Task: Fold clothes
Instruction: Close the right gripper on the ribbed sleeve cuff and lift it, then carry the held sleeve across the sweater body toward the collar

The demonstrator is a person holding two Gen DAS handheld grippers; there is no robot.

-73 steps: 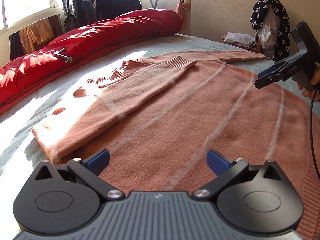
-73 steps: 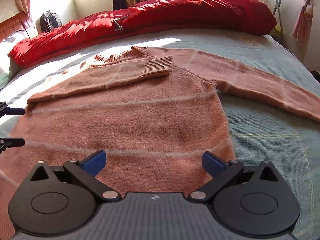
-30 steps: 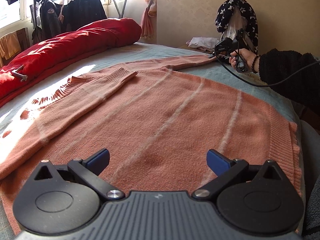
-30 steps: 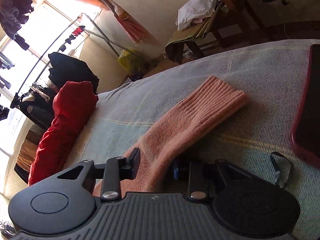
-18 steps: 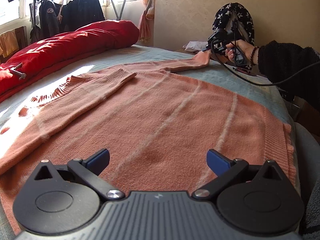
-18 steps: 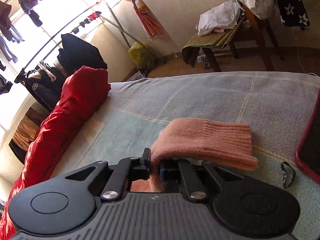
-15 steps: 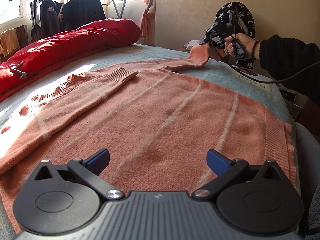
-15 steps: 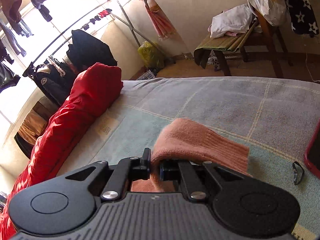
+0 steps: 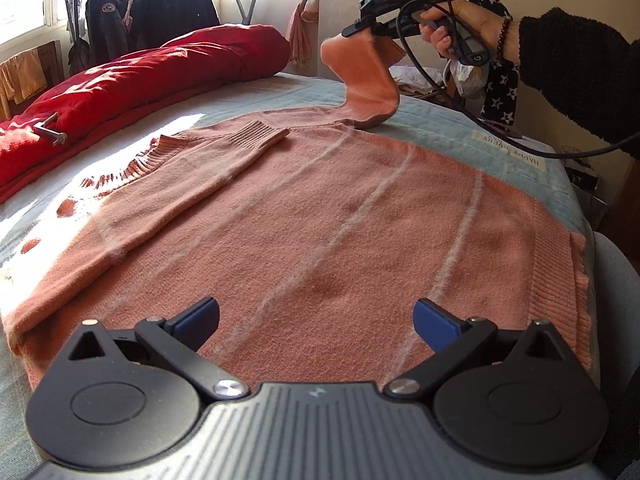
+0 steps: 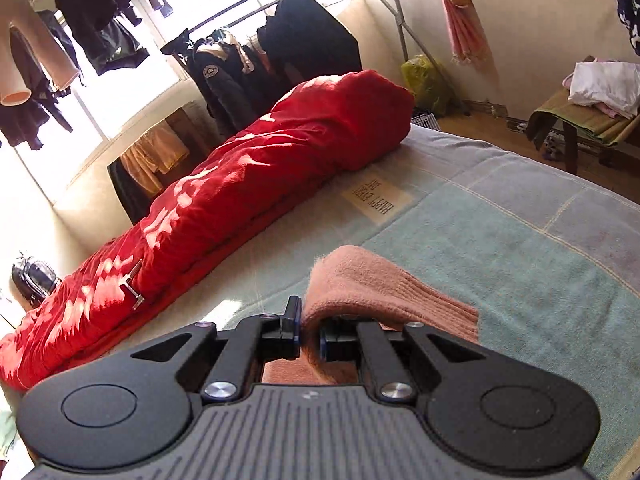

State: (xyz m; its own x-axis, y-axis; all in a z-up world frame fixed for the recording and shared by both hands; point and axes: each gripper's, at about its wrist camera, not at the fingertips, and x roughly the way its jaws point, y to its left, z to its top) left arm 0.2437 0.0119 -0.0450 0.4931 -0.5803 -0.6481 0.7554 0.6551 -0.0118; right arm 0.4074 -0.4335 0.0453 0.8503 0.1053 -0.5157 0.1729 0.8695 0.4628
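Observation:
A salmon-pink sweater with pale stripes lies flat on the bed, its near sleeve folded across the chest. Its far sleeve rises off the bed, the cuff pinched in my right gripper, which a hand holds up at the top right of the left wrist view. In the right wrist view that gripper is shut on the ribbed cuff. My left gripper hovers open over the sweater's lower body, nothing between its blue pads.
A red quilt lies rolled along the far side of the bed. A light blue bedcover shows around the sweater. Dark clothes hang on a rack by the window. A stool with laundry stands beyond the bed's edge.
My right gripper has lifted the sleeve cuff off the bed and carried it up and toward the sweater's body. The left gripper has stayed put, open.

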